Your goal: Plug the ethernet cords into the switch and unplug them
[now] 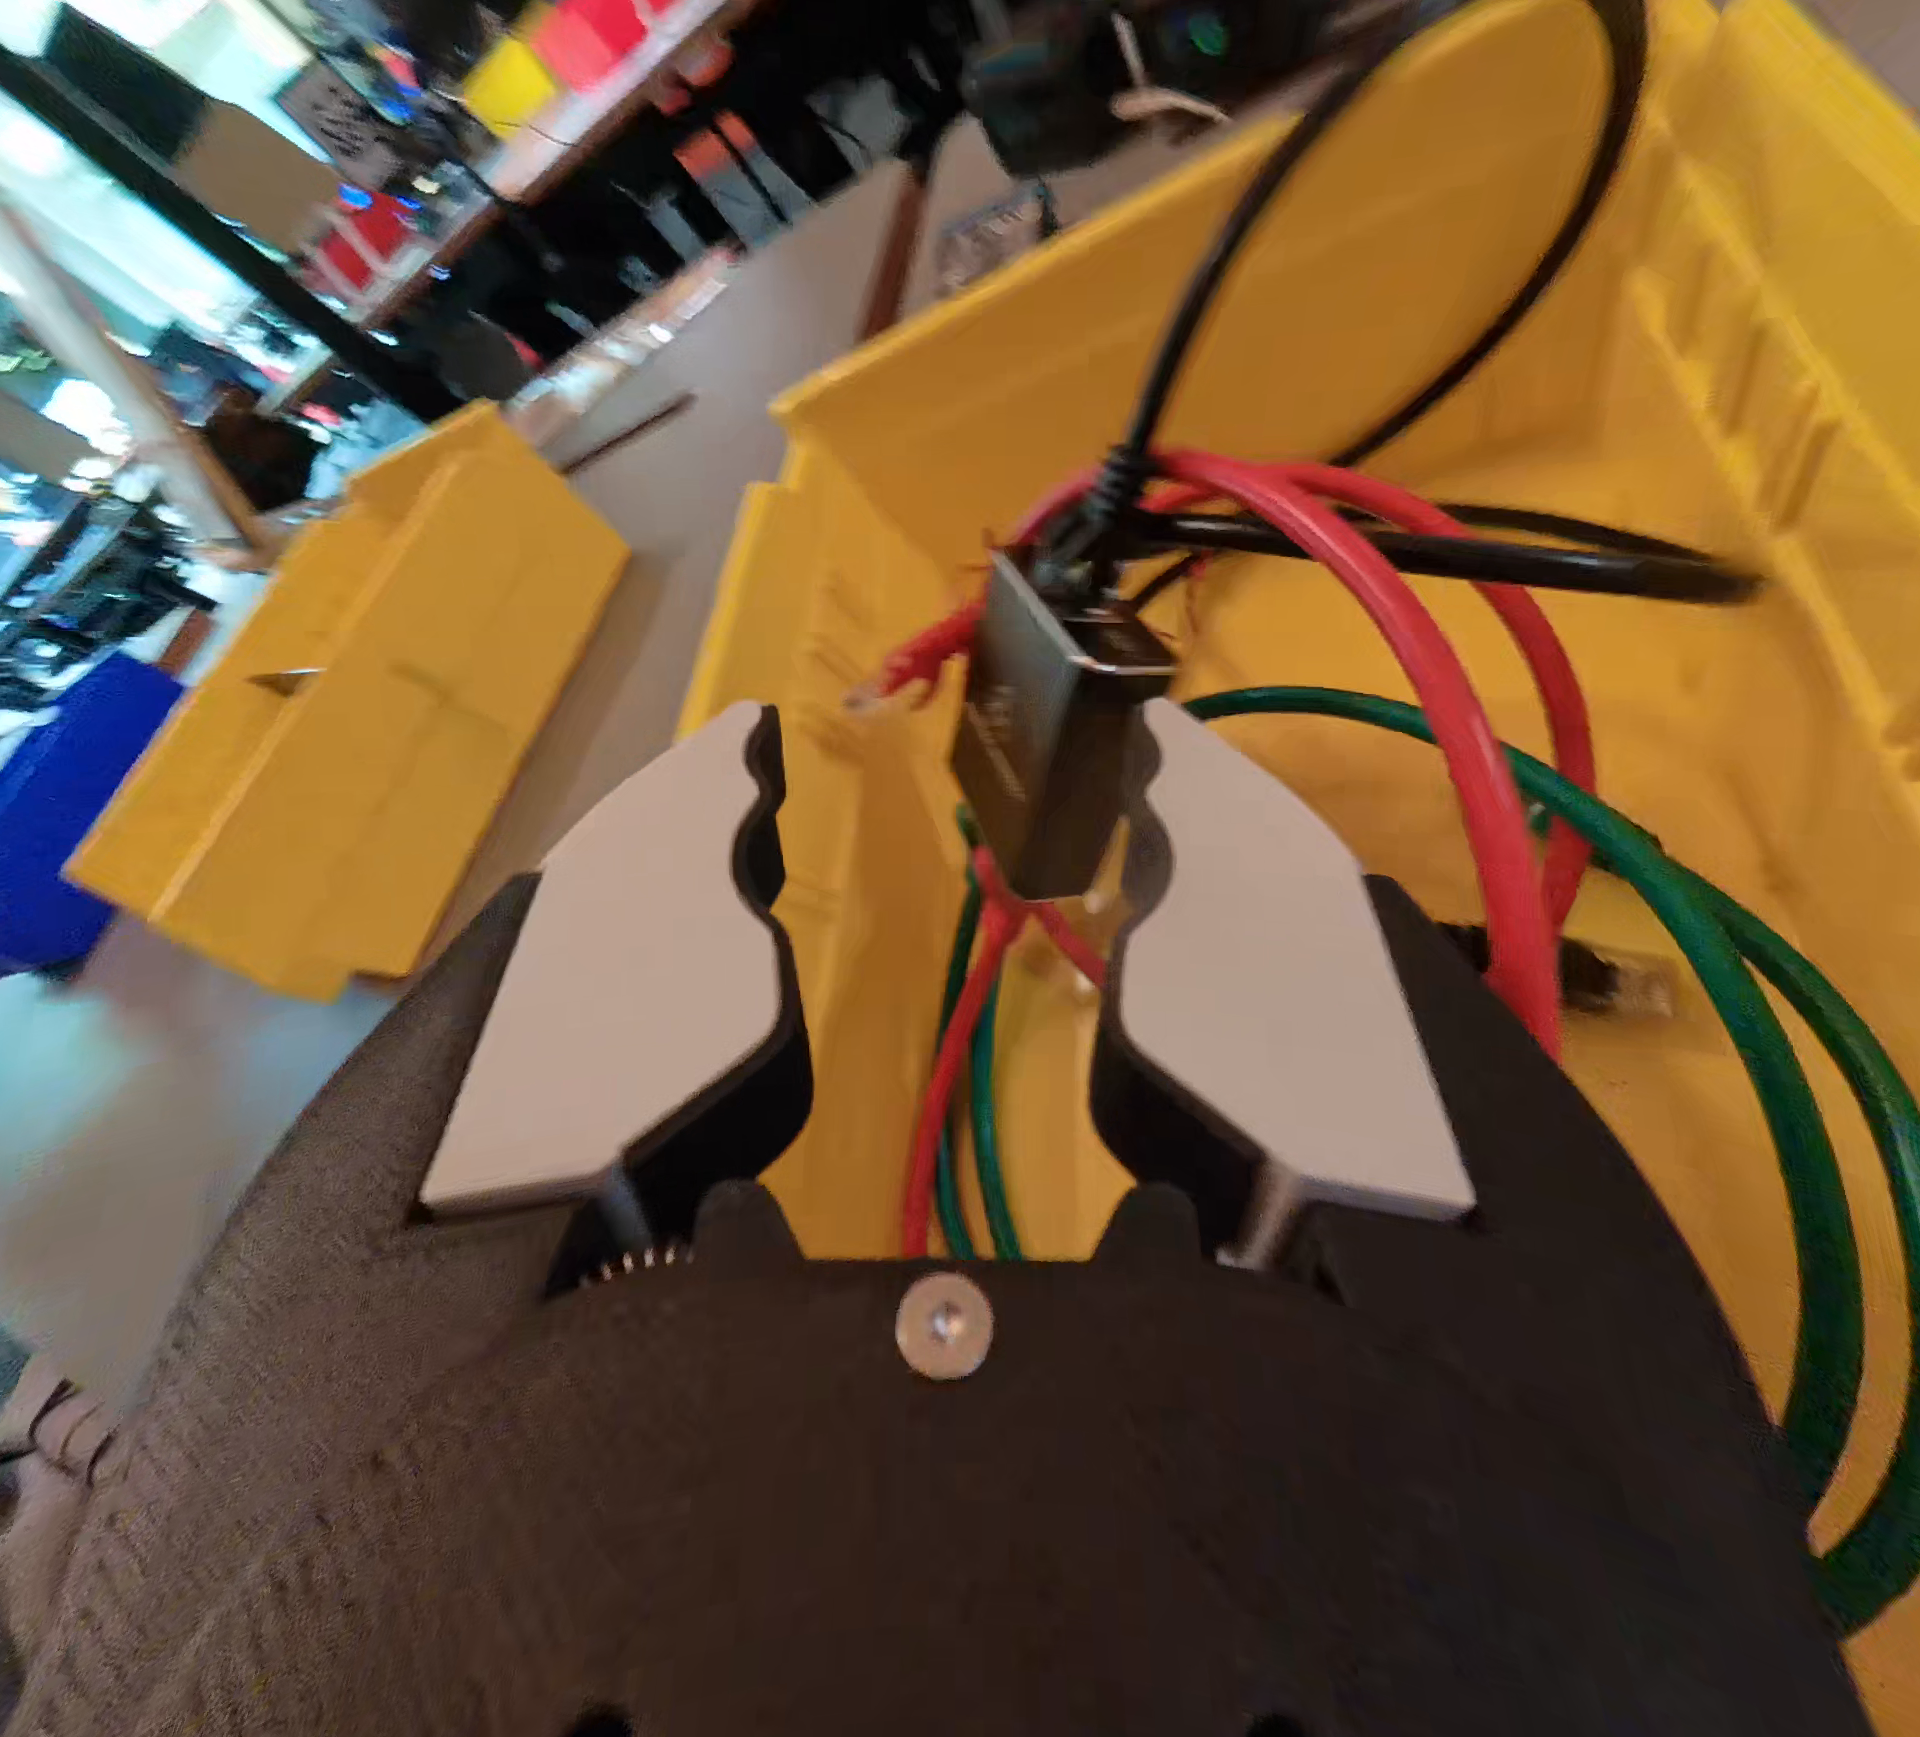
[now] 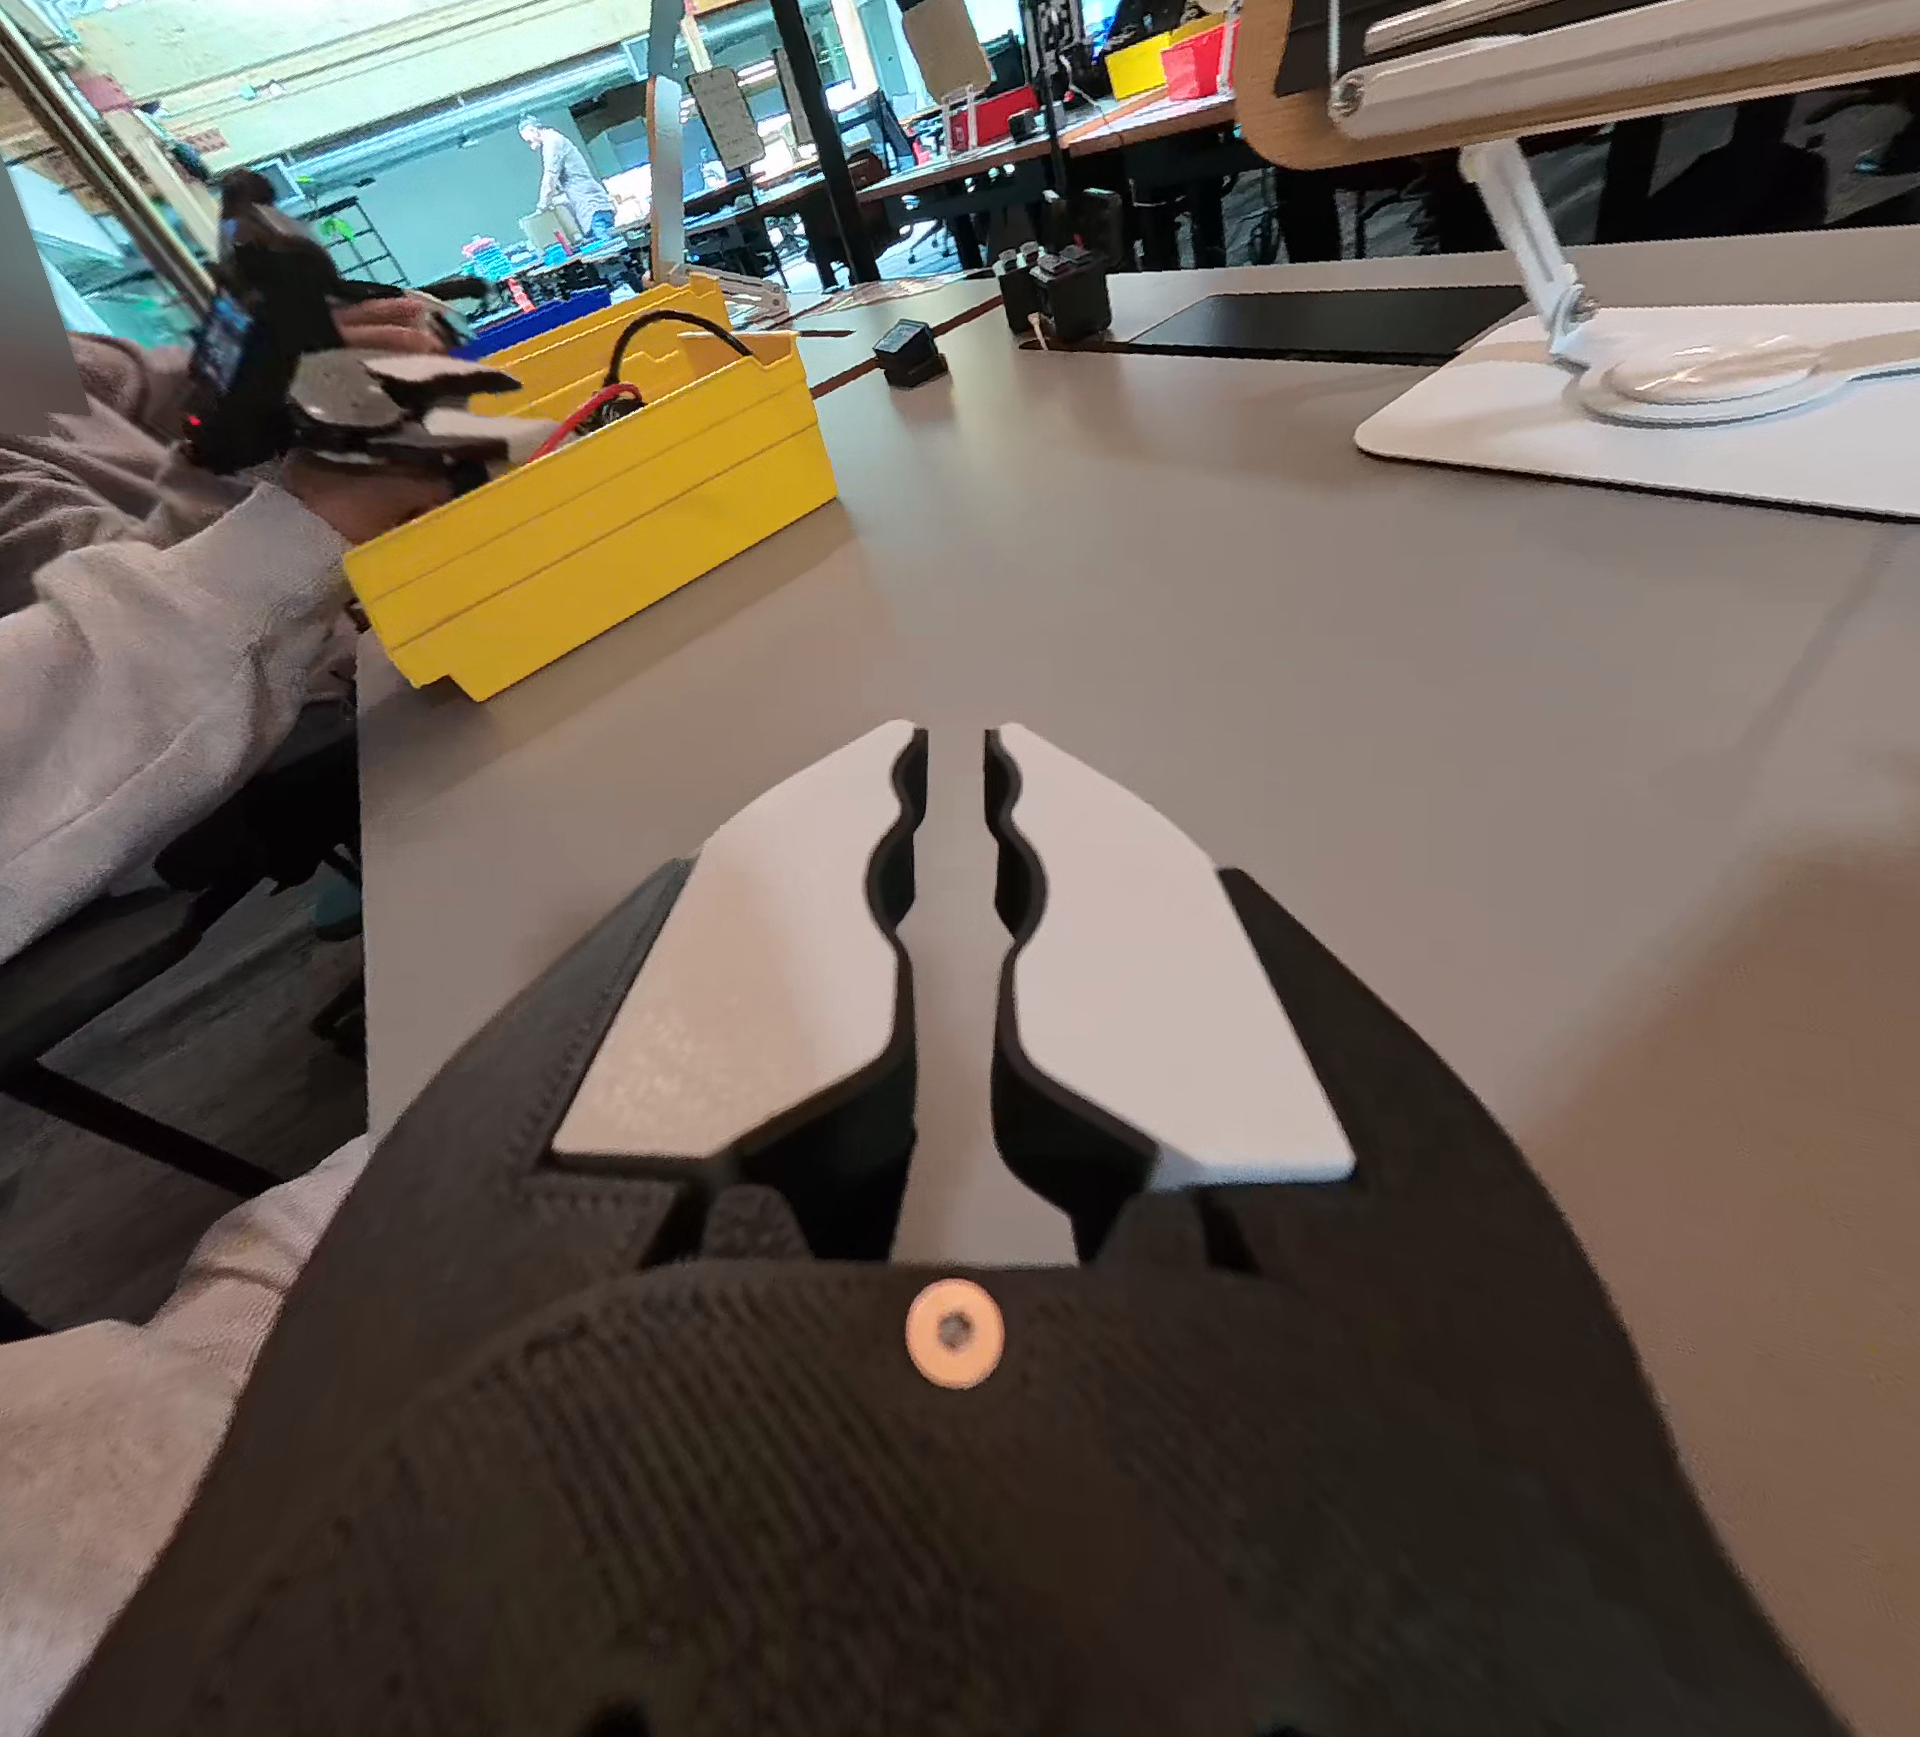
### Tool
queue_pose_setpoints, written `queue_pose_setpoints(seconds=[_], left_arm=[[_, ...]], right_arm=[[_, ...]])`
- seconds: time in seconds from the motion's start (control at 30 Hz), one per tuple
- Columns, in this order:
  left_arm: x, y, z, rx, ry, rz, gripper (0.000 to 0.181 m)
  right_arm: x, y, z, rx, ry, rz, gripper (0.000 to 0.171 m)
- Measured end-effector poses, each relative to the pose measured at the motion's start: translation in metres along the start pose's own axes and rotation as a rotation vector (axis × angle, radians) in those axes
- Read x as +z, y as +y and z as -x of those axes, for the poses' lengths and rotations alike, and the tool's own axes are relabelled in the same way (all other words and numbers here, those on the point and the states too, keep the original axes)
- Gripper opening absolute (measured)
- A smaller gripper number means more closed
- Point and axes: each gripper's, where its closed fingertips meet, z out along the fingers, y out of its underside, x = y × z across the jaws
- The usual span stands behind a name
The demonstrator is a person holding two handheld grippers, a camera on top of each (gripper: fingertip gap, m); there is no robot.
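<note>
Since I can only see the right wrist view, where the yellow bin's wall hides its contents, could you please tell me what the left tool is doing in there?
Observer: The left tool is open, with the switch between its fingers, close against one of them.
Operator: Is anything plugged in?
Observer: The black cord seems to run into the switch's far end, though blur hides the port.
Operator: And the red one?
Observer: The red cord has a plug lying loose in the bin, just beside the switch.
</note>
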Motion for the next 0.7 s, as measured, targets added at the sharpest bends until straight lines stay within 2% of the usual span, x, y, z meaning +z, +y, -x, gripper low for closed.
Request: queue_pose_setpoints(seconds=[0.07, 0.17, 0.2, 0.23, 0.3, 0.4, 0.47, 0.53, 0.7], left_arm=[[0.017, 0.005, -0.019, 0.053, 0.065, 0.046, 0.075], [0.041, 0.022, -0.025, 0.134, 0.061, 0.168, 0.073], [0.046, 0.024, -0.027, 0.138, 0.073, 0.182, 0.065], [0.048, 0.02, -0.023, 0.132, 0.053, 0.16, 0.042], [0.045, 0.005, -0.012, 0.111, 0.003, 0.077, 0.028], [0.03, -0.022, 0.014, 0.121, -0.107, -0.018, 0.026], [0.014, -0.052, 0.032, 0.166, -0.175, -0.086, 0.026], [-0.015, -0.101, 0.05, 0.209, -0.247, -0.206, 0.026], [-0.114, -0.235, 0.062, 0.342, -0.357, -0.474, 0.026]], right_arm=[[-0.002, 0.001, -0.007, 0.019, 0.021, 0.0, 0.01], [-0.005, 0.004, -0.015, 0.067, 0.041, -0.002, 0.01], [-0.006, 0.004, -0.018, 0.085, 0.045, -0.003, 0.01], [-0.008, 0.005, -0.02, 0.1, 0.048, -0.004, 0.01], [-0.011, 0.006, -0.024, 0.119, 0.062, -0.007, 0.011], [-0.017, 0.006, -0.03, 0.132, 0.088, -0.018, 0.011], [-0.019, 0.006, -0.031, 0.148, 0.087, -0.022, 0.011], [-0.02, 0.005, -0.03, 0.167, 0.076, -0.029, 0.011], [-0.023, 0.0, -0.022, 0.185, 0.041, -0.045, 0.011]])
